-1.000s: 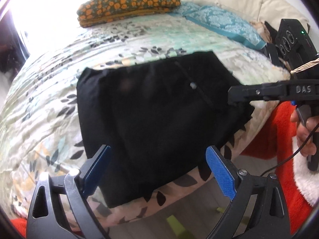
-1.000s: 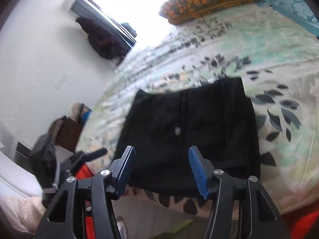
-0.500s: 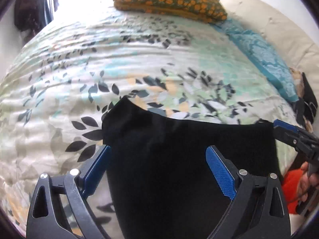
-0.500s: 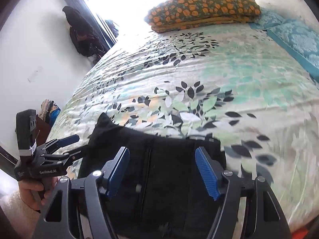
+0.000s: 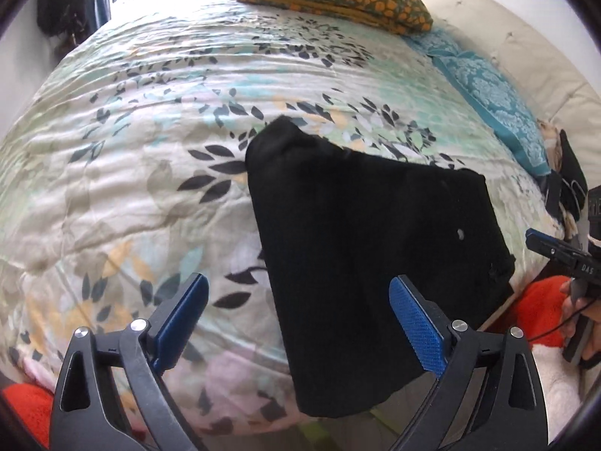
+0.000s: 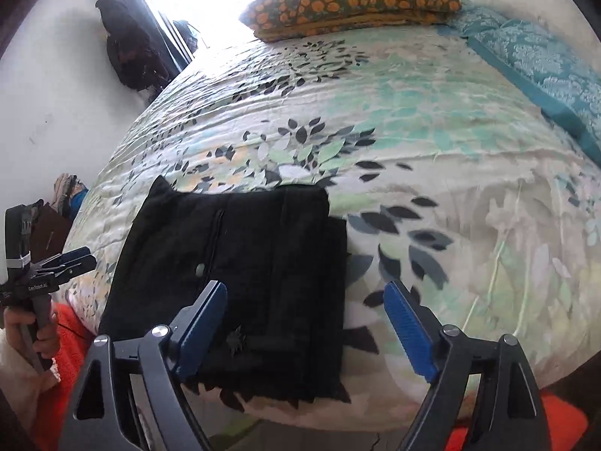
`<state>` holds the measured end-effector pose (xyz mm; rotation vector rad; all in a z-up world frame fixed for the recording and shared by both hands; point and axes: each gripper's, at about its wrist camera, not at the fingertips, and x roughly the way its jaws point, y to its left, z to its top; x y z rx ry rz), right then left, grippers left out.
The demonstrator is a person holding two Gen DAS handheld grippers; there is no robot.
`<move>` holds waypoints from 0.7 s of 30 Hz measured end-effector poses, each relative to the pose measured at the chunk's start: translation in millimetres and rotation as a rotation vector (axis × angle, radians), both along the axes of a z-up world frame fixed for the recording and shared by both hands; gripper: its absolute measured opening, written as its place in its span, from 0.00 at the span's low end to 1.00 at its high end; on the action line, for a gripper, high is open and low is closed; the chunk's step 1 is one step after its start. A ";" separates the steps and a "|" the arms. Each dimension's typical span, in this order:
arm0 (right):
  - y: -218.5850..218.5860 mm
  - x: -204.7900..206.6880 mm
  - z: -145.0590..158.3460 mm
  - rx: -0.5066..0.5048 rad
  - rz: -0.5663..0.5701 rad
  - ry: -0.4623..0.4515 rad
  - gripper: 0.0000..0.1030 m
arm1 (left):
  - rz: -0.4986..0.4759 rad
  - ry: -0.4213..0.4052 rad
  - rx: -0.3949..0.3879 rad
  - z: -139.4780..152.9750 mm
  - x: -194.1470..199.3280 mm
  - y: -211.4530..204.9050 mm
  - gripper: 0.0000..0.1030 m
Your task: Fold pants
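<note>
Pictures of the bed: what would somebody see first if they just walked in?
Probably the black pants, folded into a dark block at the near edge of the leafy quilt. Next, the orange-flowered pillow at the far end by the bright window. Both grippers, left and right, hang open and hold nothing.

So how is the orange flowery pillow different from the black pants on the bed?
The pillow has orange flowers on dark green; the pants are plain black. The pillow looks puffy and thick, while the pants lie flat, folded into a rough rectangle. The pillow sits at the far end of the bed; the pants lie at the near edge. Both rest on the leafy bedspread, untouched.
</note>
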<state>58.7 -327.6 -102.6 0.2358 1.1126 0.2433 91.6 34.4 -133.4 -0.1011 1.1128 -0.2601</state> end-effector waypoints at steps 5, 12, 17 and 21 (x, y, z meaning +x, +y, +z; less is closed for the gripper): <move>0.4 -12.5 -28.0 -0.005 -0.077 0.041 0.83 | 0.019 -0.009 0.080 -6.8 -11.5 -19.9 0.94; 14.1 -24.7 -14.9 -0.053 -0.040 -0.021 0.83 | 0.004 -0.060 0.171 6.5 -20.1 -35.3 0.94; 14.4 -31.9 -11.9 -0.050 -0.045 -0.037 0.83 | -0.001 -0.083 0.229 10.3 -25.0 -38.9 0.94; 14.4 -35.5 -11.8 -0.053 -0.044 -0.040 0.83 | 0.000 -0.088 0.250 11.1 -25.3 -39.4 0.94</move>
